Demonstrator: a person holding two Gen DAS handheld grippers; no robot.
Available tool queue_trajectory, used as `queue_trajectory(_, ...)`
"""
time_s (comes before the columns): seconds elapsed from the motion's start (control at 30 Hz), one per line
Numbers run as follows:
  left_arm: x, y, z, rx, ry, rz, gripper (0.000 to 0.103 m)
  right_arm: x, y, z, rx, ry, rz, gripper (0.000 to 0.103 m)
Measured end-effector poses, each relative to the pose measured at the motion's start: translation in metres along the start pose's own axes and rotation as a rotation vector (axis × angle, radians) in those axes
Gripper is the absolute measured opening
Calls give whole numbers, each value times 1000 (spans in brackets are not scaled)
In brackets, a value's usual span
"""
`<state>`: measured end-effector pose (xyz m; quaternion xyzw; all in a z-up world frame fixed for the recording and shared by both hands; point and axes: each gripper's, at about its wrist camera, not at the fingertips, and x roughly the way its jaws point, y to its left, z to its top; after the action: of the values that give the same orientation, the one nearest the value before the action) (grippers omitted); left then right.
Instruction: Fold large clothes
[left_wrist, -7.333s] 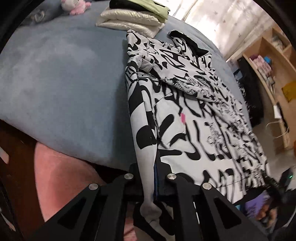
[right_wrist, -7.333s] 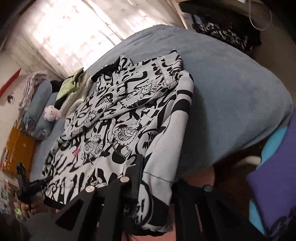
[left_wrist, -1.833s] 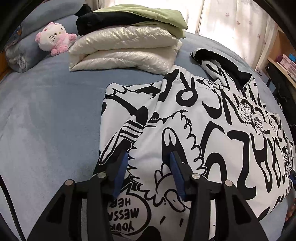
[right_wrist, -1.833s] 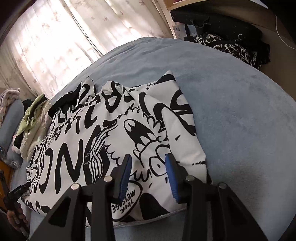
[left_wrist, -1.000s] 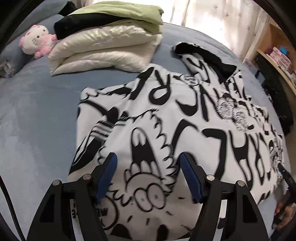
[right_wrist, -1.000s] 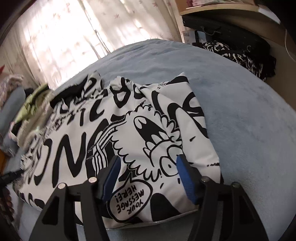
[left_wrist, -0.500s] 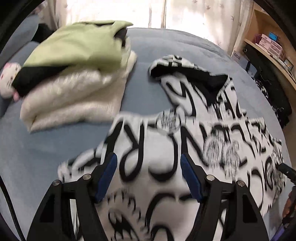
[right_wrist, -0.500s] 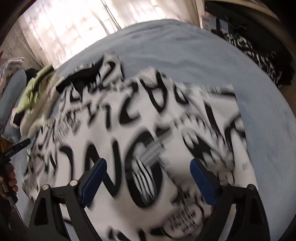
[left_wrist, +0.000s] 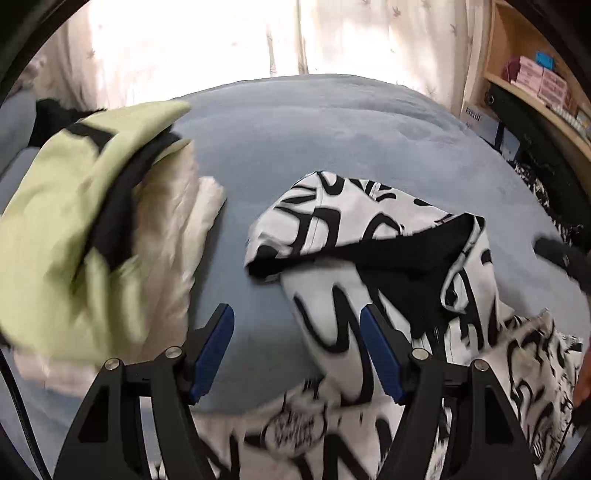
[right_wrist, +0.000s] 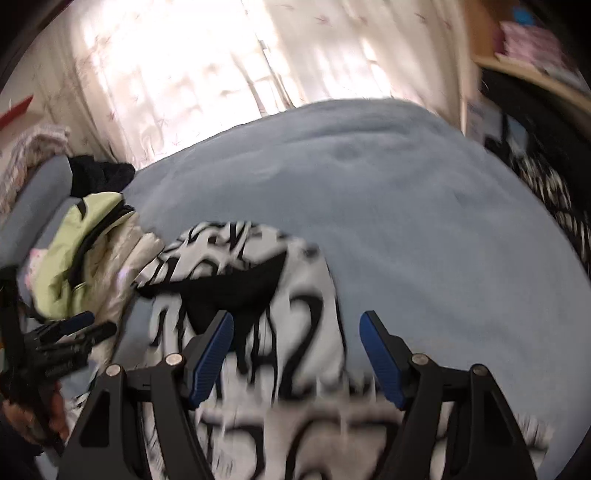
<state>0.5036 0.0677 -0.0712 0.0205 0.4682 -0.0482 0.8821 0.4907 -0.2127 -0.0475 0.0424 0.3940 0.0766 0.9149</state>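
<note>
The black-and-white printed hoodie (left_wrist: 332, 229) lies folded on the blue-grey bed (left_wrist: 332, 122), its black-lined hood spread toward the curtains. My left gripper (left_wrist: 297, 354) hovers open over the hood's near edge and the bare blanket beside it, holding nothing. In the right wrist view the hoodie (right_wrist: 295, 295) is blurred. My right gripper (right_wrist: 295, 350) hangs above the cloth below the hood. Its jaws are closing, and the cloth lies under them, not pressed by the pads. The left gripper (right_wrist: 70, 332) shows at that view's left edge, held by a hand.
A stack of folded clothes (left_wrist: 85, 229), green over black over cream, sits just left of the hood, and also shows as the stack (right_wrist: 96, 251). Bare blanket stretches beyond and to the right. A wooden shelf (left_wrist: 535, 92) and dark clothes stand past the bed's right side.
Both grippers have swept up the hoodie from its printed body to the hood end. The stack now fills the left wrist view's left. The right jaws widened, then narrowed again.
</note>
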Motion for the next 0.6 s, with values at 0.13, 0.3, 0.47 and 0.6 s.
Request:
queue_trajectory(0.13,24,-8,22,27,16,-1,69,43,11,29,-128,64,16,71)
queue_trajectory(0.3,45,1,46,-25,13,-30,69,82,23,29,-320,164,1,71)
queue_trajectory(0.47,62,6,64,-62,25,-50,69,107,27,13,-445,206,-35,24)
queue_trajectory(0.6,78,3,73,-81,44,-27,69,99,29,6,-506,109,-84,5)
